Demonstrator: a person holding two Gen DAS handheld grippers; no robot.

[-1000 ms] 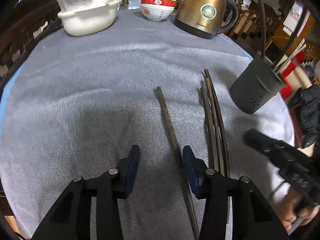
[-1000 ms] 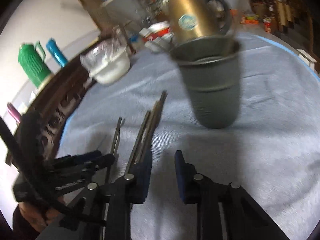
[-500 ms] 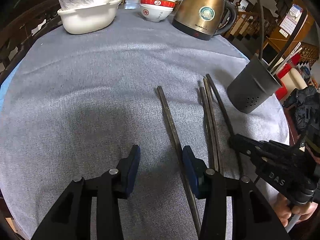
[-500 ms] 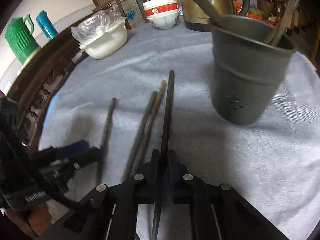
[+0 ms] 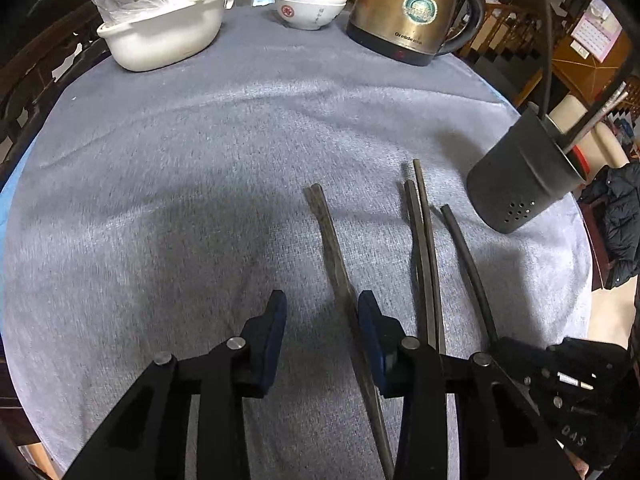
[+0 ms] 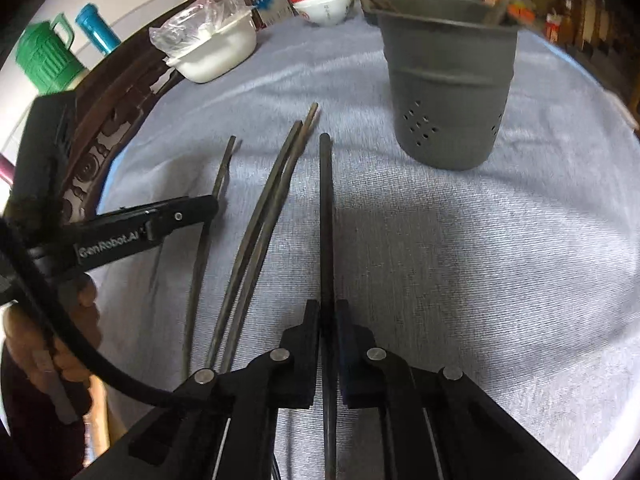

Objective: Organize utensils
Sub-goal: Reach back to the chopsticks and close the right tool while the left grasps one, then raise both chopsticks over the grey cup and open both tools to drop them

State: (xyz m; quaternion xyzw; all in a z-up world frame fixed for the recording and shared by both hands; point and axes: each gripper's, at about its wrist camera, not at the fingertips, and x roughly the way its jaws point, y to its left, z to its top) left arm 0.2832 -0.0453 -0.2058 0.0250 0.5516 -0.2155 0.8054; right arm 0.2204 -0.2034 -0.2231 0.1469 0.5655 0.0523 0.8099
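Note:
Several dark chopsticks lie on the grey tablecloth. My right gripper (image 6: 327,312) is shut on one dark chopstick (image 6: 326,208), which points toward the grey perforated utensil holder (image 6: 448,92); the same chopstick (image 5: 468,264) appears in the left wrist view, beside the holder (image 5: 520,184). A pair of chopsticks (image 6: 264,216) lies just left of it. My left gripper (image 5: 320,316) is open, its jaws on either side of a single chopstick (image 5: 332,252) that lies close to the right finger. The holder has several utensils standing in it.
At the far edge stand a brass kettle (image 5: 412,12), stacked red-and-white bowls (image 5: 312,0) and a white tub with a plastic bag (image 5: 160,32). A green jug (image 6: 44,60) and a blue bottle (image 6: 98,28) sit beyond the carved wooden table rim.
My right gripper came down onto the rightmost chopstick, closed on it and drew it away from the pair. My left gripper stayed open over the single chopstick.

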